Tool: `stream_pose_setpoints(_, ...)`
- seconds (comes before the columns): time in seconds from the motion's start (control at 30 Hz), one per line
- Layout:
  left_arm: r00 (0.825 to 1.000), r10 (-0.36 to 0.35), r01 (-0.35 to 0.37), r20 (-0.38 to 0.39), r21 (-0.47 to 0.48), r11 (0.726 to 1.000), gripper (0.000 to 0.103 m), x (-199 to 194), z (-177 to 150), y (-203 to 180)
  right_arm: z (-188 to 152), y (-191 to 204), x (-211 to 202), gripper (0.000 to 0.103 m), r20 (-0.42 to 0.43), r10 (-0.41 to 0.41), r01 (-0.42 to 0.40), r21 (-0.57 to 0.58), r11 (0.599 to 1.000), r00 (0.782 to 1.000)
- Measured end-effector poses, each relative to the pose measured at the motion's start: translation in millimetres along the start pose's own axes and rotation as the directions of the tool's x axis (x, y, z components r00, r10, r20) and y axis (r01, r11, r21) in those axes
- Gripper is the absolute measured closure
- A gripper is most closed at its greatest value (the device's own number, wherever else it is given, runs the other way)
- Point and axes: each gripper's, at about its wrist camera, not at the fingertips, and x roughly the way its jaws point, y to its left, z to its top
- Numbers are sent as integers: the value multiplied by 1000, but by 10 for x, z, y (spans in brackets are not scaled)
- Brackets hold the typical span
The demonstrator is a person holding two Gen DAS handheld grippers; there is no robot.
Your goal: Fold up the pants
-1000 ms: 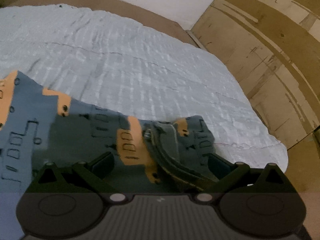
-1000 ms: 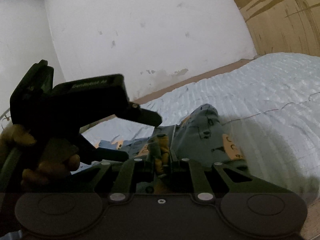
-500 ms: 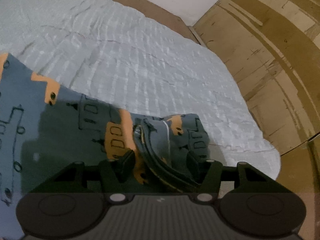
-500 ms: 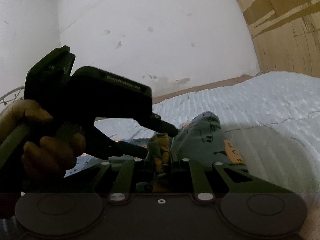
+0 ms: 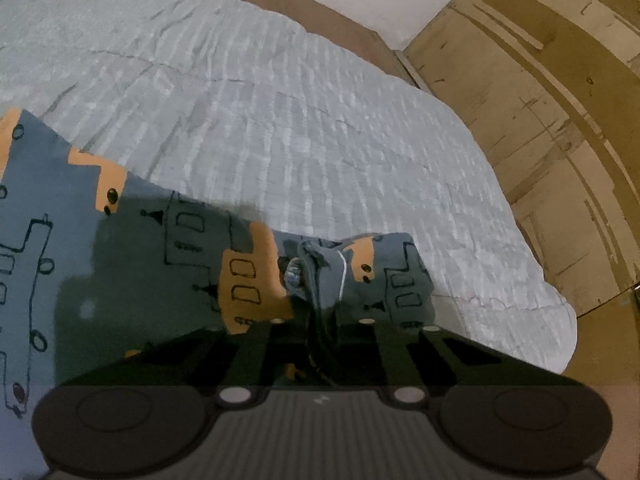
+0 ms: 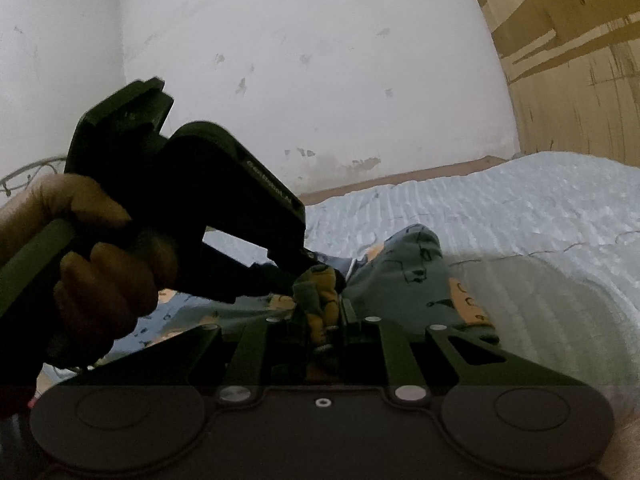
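Note:
Blue-grey pants [image 5: 132, 264] with orange patches and black line drawings lie on a pale blue bedspread [image 5: 280, 128]. My left gripper [image 5: 320, 320] is shut on a bunched fold at the pants' end. My right gripper [image 6: 324, 316] is shut on a bunch of the same pants [image 6: 412, 264], pinching orange and grey cloth. In the right wrist view the left gripper [image 6: 320, 272] comes in from the left, held by a gloved hand [image 6: 100, 280], its tips right beside mine on the same bunch.
The bedspread's edge [image 5: 560, 320] falls off at the right, over a brown wooden floor [image 5: 560, 120]. A white wall [image 6: 300, 80] stands behind the bed, with a brown bed frame strip [image 6: 400, 180] along its foot.
My left gripper has closed from wide open onto the bunched pants fold. The right gripper stayed shut on the cloth and both have lifted slightly, with the left one moving closer.

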Motion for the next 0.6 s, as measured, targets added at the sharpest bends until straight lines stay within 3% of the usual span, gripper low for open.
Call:
stream_pose_setpoints(0.27, 996, 37, -42, 83, 55, 998, 94, -329, 17, -59, 169, 274, -94, 86, 20, -24, 26, -113, 993, 1000)
stream_pose_setpoints(0.6, 987, 111, -120, 119, 68, 990, 94, -995, 149, 295, 398, 827, -42, 86, -22, 129, -131, -203, 970, 991)
